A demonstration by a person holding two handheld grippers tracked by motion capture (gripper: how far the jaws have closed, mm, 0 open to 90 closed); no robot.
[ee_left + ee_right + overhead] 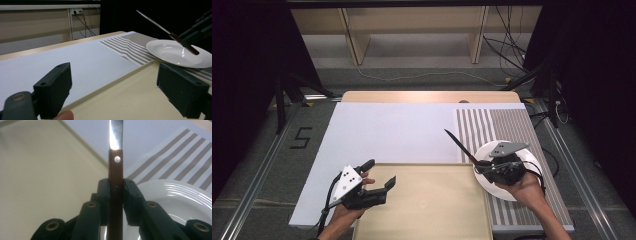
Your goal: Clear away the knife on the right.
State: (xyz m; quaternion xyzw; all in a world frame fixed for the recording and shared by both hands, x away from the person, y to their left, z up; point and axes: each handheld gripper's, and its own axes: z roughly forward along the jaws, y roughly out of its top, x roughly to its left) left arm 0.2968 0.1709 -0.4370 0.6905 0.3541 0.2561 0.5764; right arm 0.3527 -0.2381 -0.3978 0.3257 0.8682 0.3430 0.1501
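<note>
The right hand-held gripper (480,165) is clasping the brown wooden handle of a slim table knife with a steel blade (458,143), its black jaws pinched against both sides of the handle in the right gripper view (115,195). The knife is hanging in the air, not touching anything, above the near rim of a round white ceramic plate (527,156) that is sitting on a brown-and-white striped placemat (507,125) along the tabletop's right edge; its blade is pointing away toward the far left. The left hand-held gripper (381,176) is standing released, jaws spread wide with nothing between them, over the left edge of a shallow beige rectangular tray (432,210) lying at the tabletop's near edge. A white sheet (387,130) is covering the rest of the tabletop.
</note>
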